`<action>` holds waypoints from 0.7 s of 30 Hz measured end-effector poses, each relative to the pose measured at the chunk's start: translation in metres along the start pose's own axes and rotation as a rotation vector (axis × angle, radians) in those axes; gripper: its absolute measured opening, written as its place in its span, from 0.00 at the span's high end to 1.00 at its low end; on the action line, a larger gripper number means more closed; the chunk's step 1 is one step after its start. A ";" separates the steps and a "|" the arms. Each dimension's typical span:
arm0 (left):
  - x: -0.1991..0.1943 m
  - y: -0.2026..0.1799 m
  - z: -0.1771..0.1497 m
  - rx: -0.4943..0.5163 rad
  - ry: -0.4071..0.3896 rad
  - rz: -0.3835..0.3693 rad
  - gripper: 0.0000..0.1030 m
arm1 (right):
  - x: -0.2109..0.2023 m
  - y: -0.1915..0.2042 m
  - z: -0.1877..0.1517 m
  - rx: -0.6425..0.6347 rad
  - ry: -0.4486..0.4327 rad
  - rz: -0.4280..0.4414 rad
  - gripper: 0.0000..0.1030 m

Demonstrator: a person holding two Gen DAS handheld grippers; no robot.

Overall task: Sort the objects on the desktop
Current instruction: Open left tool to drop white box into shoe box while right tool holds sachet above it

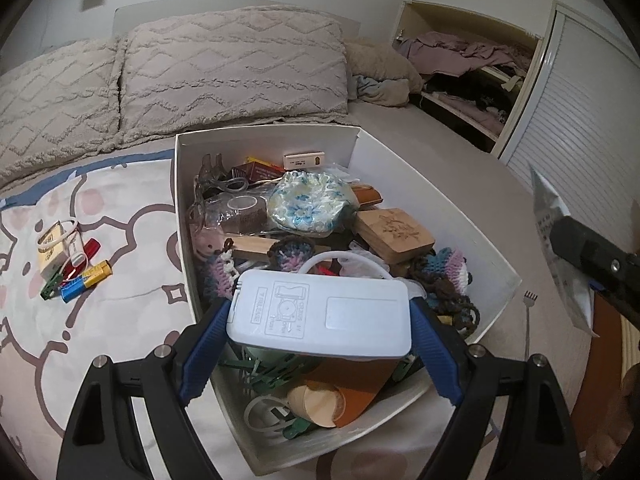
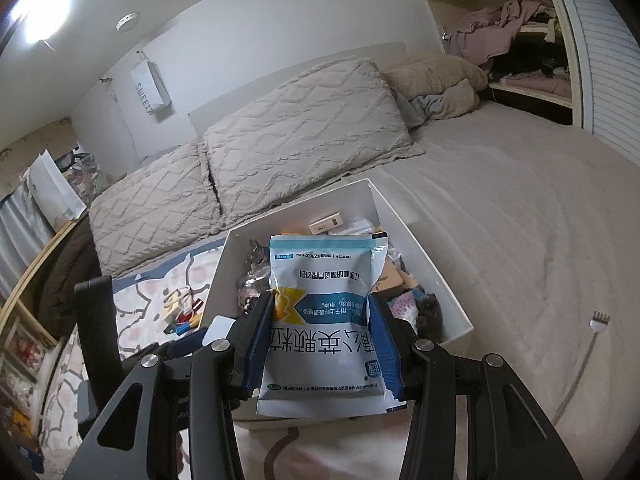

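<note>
A white cardboard box full of mixed small objects sits on the bed; it also shows in the right wrist view. My left gripper is shut on a white plastic remote-like case, held just above the near part of the box. My right gripper is shut on a white and blue medicine sachet, held above the box's near edge. The sachet and right gripper also show at the right edge of the left wrist view.
A small pile lies on the patterned sheet left of the box: batteries, a red item, a white cable. Pillows lie behind. A thin metal comb-like tool lies right of the box. An open closet is far right.
</note>
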State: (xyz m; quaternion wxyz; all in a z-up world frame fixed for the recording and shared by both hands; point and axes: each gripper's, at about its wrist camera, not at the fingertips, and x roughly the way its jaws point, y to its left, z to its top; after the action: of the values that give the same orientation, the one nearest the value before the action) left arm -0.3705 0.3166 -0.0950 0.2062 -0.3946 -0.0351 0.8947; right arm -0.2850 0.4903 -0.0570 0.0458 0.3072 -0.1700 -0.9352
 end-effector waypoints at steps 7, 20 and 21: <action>0.001 0.002 0.002 -0.009 0.003 -0.012 0.10 | 0.015 0.003 0.004 -0.017 0.041 0.011 0.54; -0.009 0.006 0.003 -0.008 -0.004 -0.040 0.10 | 0.046 0.006 0.020 -0.071 0.176 -0.010 0.54; -0.011 0.007 0.003 -0.008 -0.010 -0.041 0.10 | 0.049 0.007 0.021 -0.075 0.186 -0.012 0.54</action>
State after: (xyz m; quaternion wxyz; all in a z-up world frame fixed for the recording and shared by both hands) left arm -0.3683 0.3067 -0.0872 0.2230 -0.3901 -0.0479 0.8921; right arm -0.3368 0.4811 -0.0660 0.0670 0.3917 -0.1278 -0.9087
